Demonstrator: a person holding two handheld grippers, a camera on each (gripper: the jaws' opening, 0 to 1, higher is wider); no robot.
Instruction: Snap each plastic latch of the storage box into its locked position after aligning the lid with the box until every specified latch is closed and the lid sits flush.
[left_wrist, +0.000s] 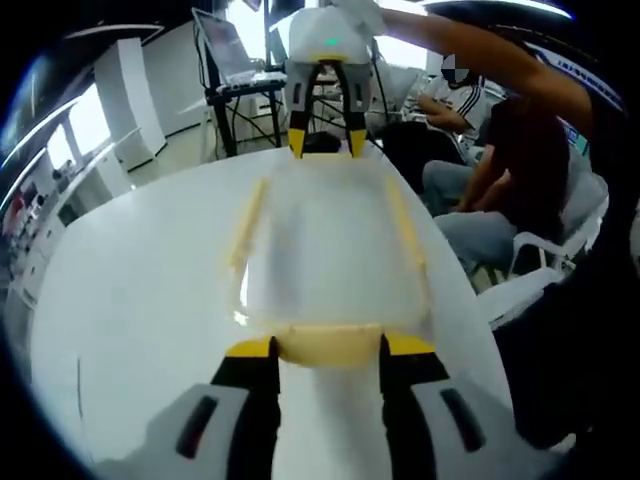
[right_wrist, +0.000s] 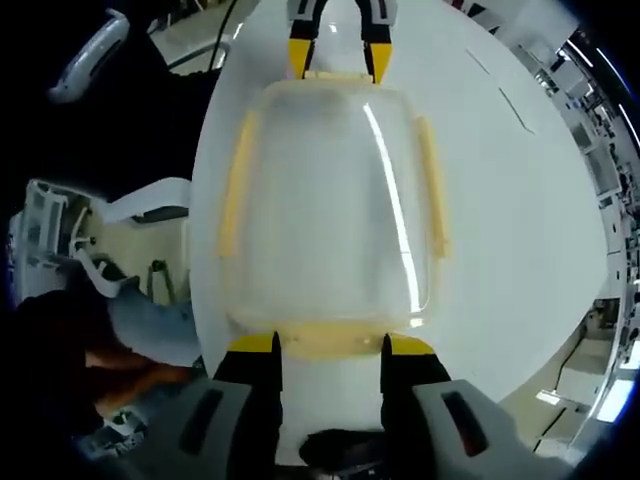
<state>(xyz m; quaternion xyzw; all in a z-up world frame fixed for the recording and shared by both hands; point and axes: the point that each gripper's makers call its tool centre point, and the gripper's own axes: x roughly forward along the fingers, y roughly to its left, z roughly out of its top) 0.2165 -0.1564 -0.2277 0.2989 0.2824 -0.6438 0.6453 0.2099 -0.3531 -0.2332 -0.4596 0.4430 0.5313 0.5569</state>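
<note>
A clear storage box (left_wrist: 325, 240) with a clear lid lies on the white table (left_wrist: 130, 300). Long yellow latches run along its two sides (left_wrist: 245, 225) (left_wrist: 405, 225). My left gripper (left_wrist: 330, 347) stands open at the near end, its jaws either side of the yellow end latch (left_wrist: 330, 345). The right gripper (left_wrist: 327, 148) stands at the far end. In the right gripper view the box (right_wrist: 330, 200) lies lengthwise. My right gripper (right_wrist: 330, 345) is open, straddling its end latch (right_wrist: 330, 338). The left gripper (right_wrist: 338, 62) sits at the opposite end.
Seated people (left_wrist: 500, 150) and white chairs (left_wrist: 540, 270) are close to the table's right edge. A laptop on a stand (left_wrist: 235, 55) is behind the table. In the right gripper view a chair (right_wrist: 60, 240) stands beyond the table's left edge.
</note>
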